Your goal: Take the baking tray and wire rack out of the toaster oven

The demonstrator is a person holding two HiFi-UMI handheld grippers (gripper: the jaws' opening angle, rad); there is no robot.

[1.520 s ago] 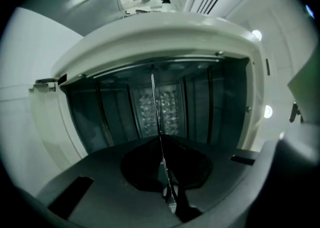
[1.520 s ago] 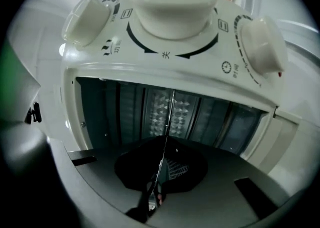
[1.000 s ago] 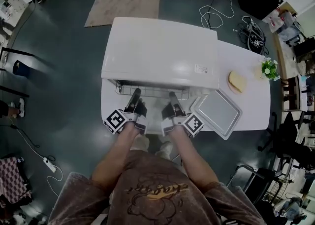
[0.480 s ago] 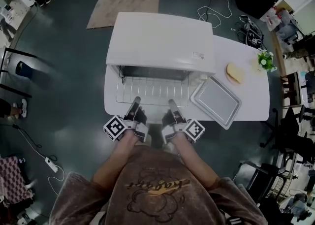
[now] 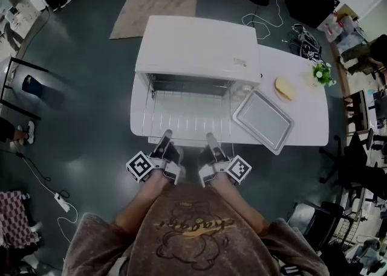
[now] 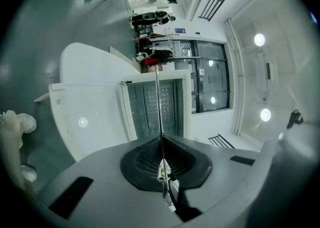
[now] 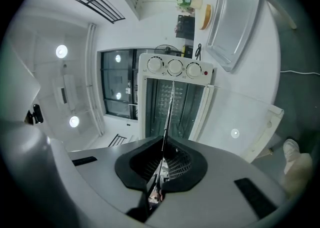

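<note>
My left gripper (image 5: 165, 136) (image 6: 162, 144) and right gripper (image 5: 210, 139) (image 7: 162, 158) are both pressed together on the near edge of the thin metal wire rack (image 5: 184, 115) (image 6: 158, 100) (image 7: 169, 110). Each gripper view shows the rack edge-on as a single line running from the jaws to the oven mouth. Each gripper carries a black-and-white marker cube (image 5: 140, 165).

The rack lies level in front of the white box-shaped toaster oven (image 5: 199, 48) (image 7: 175, 67), its far edge at the opening. The flat silver rectangular baking tray (image 5: 264, 121) (image 7: 235, 17) rests on the white table (image 5: 308, 115), just right of the oven.

Writing:
- The small label (image 5: 240, 61) on the oven top is too small to read.
- The markings around the three round knobs (image 7: 175, 67) are not legible.

Change against one second ago:
- Only the front rail of the rack showed then. Most of it is now drawn out.
- Both grippers have retreated to the near table edge.
- The tray has not shifted.
</note>
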